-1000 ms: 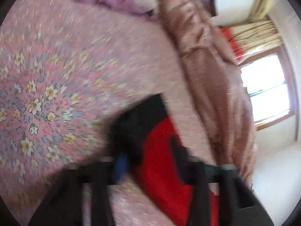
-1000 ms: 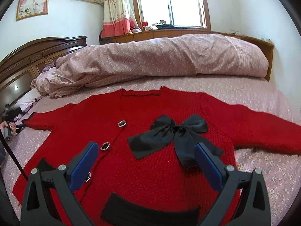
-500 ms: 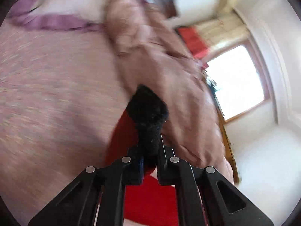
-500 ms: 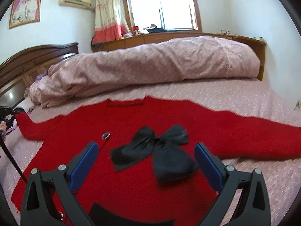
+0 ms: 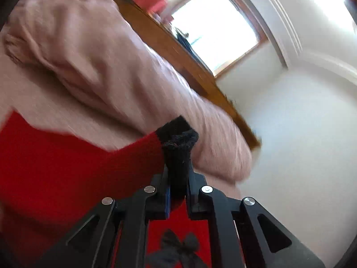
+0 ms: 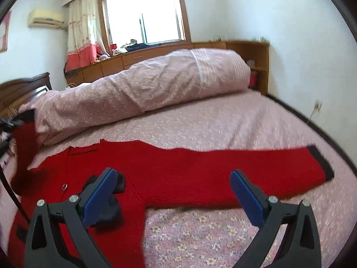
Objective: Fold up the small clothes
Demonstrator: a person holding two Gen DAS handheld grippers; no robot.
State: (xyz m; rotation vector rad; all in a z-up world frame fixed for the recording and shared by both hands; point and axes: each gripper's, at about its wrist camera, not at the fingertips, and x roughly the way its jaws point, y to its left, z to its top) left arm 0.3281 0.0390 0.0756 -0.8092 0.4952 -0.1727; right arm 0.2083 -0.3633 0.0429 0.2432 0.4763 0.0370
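Note:
A red knitted cardigan (image 6: 178, 169) with black cuffs and a black bow (image 6: 107, 192) lies front-up on the pink floral bed (image 6: 200, 234). My left gripper (image 5: 177, 187) is shut on the black cuff (image 5: 178, 147) of one sleeve, and that sleeve (image 5: 78, 160) hangs lifted above the cardigan's body; the bow (image 5: 178, 248) shows below between the gripper arms. In the right wrist view my right gripper (image 6: 174, 192) is open above the cardigan's chest. The other sleeve lies flat to the right, ending in its black cuff (image 6: 321, 160). The lifted sleeve (image 6: 24, 143) shows at the far left.
A rolled pink duvet (image 6: 138, 89) lies along the far side of the bed. Behind it runs a wooden cabinet (image 6: 156, 53) under the window (image 6: 145, 22). A dark wooden headboard (image 6: 20, 89) is at the left. White walls stand to the right.
My left gripper shut on the sleeve cuff, lifted it and carried it across over the cardigan. The right gripper's view swung right, bringing the flat right sleeve and its cuff into sight.

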